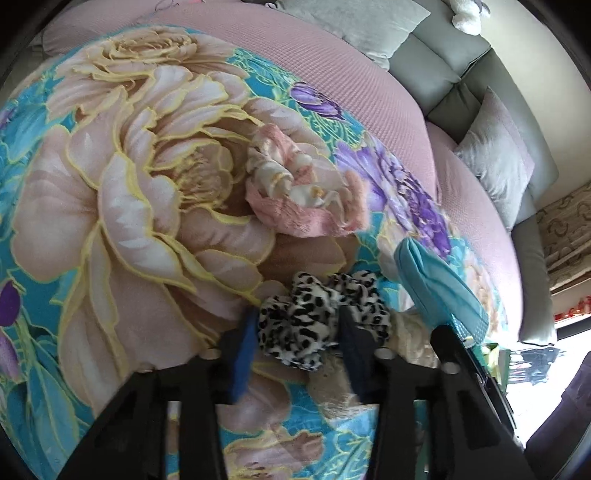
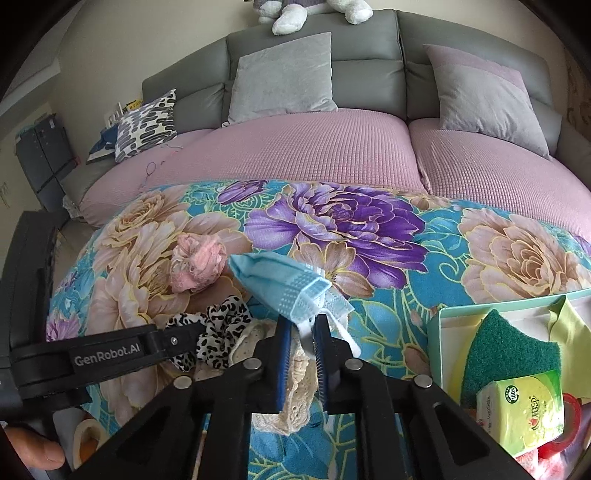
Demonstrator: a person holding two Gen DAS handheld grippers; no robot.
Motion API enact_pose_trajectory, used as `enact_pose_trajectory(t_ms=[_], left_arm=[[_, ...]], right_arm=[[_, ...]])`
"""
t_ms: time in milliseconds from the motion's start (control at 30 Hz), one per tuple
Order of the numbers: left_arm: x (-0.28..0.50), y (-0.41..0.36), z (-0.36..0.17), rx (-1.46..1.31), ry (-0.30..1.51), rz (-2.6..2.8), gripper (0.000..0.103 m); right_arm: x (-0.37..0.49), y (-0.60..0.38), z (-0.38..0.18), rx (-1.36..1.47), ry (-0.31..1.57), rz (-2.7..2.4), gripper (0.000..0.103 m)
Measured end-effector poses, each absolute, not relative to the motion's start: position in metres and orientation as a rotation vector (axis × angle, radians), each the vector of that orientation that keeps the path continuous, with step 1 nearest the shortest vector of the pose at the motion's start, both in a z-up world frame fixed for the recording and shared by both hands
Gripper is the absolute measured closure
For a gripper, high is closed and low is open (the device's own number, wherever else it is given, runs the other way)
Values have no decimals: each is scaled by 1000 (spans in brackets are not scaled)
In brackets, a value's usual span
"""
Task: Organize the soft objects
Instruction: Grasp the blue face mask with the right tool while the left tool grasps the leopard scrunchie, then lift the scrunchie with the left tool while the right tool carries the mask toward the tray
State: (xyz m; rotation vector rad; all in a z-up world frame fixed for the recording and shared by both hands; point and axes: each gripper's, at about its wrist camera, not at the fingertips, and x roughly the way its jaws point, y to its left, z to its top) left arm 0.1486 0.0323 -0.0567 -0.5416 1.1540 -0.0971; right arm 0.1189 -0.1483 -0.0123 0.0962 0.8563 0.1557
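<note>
My left gripper [image 1: 297,332] clenches the leopard scrunchie [image 1: 314,317]; my right gripper [image 2: 301,334] pinches the blue mask [image 2: 280,284] (both near the floral blanket's [image 2: 388,314] front edge).

A white plush toy [image 2: 317,13] on top of the grey sofa back is cut off by the upper edge, only its legs and paws showing. A cream lace piece [image 2: 295,376] lies mostly hidden beneath the right gripper [image 2: 301,328]. At the right edge, a green scouring sponge [image 2: 506,354] is partly covered by a tissue pack [image 2: 521,413] whose print is too small to read. At bottom left, a fingertip [image 2: 37,454] is cropped by the frame. The leopard-print scrunchie [image 1: 314,325] looks motion-blurred.
</note>
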Motion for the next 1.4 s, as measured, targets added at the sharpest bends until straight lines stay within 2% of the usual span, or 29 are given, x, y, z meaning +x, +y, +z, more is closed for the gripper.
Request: enact_pose_trajectory(t_ms=[33, 133, 233, 1033, 1400], left_arm=[[149, 32, -57, -553, 1155, -109, 70], [149, 30, -57, -555, 1154, -118, 79], [147, 33, -54, -595, 1143, -130, 81], [116, 51, 49, -564, 843, -174, 82], [105, 10, 74, -482, 813, -259, 82]], right_arm=[[119, -150, -12, 103, 855, 157, 95], [118, -154, -9, 124, 849, 162, 96], [117, -158, -4, 142, 840, 171, 97], [69, -208, 77, 226, 639, 121, 98], [33, -261, 90, 256, 607, -34, 98]])
